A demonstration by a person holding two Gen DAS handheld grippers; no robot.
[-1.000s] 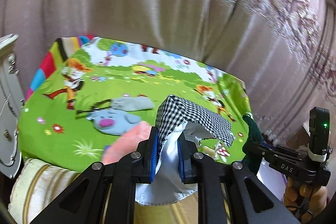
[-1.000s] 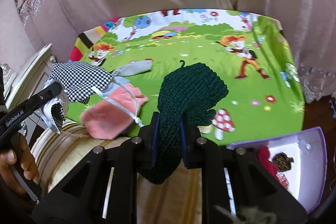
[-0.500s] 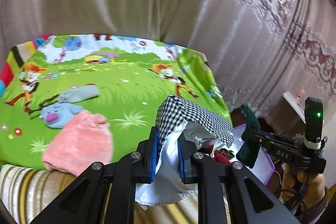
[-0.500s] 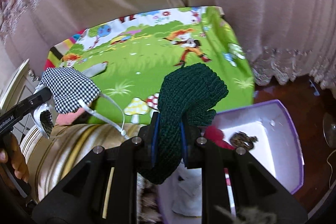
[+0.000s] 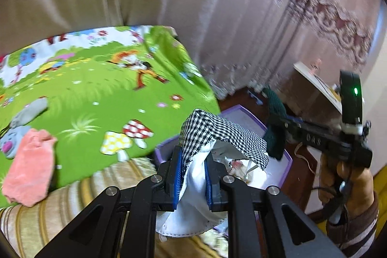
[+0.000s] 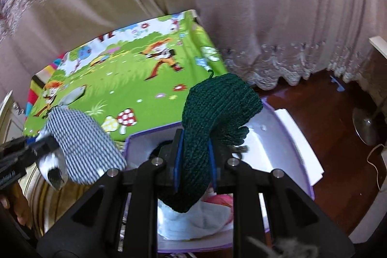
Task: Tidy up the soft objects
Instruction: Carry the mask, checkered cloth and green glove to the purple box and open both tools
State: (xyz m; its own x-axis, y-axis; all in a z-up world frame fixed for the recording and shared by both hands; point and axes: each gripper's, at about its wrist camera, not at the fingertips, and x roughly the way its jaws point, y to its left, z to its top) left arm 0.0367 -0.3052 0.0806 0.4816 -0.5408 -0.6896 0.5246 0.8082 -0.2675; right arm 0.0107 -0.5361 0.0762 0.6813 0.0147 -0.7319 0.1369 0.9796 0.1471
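Note:
My left gripper (image 5: 192, 168) is shut on a black-and-white houndstooth face mask (image 5: 217, 134) with a white lining, and it hangs above the near edge of a white box with a purple rim (image 5: 244, 113). My right gripper (image 6: 193, 156) is shut on a dark green knitted piece (image 6: 217, 103) and hovers over the same box (image 6: 154, 131). In the left wrist view the right gripper (image 5: 278, 122) and its green knit (image 5: 274, 110) are at the right. In the right wrist view the mask (image 6: 84, 137) and the left gripper (image 6: 46, 144) are at the left.
On the bed's green cartoon mat (image 5: 96, 88) lie a pink cloth (image 5: 29, 166), a grey-blue plush (image 5: 14, 137) and a grey sock (image 5: 36, 105). The box holds a white cloth (image 6: 193, 219) and a pink item (image 6: 222, 200). Curtains (image 5: 217, 16) hang behind; a fan base (image 6: 367, 125) stands on the wooden floor.
Both grippers have swung to the right, from above the bed to above the purple-rimmed box, each keeping its item. The pink cloth and plush have slid to the left edge of view.

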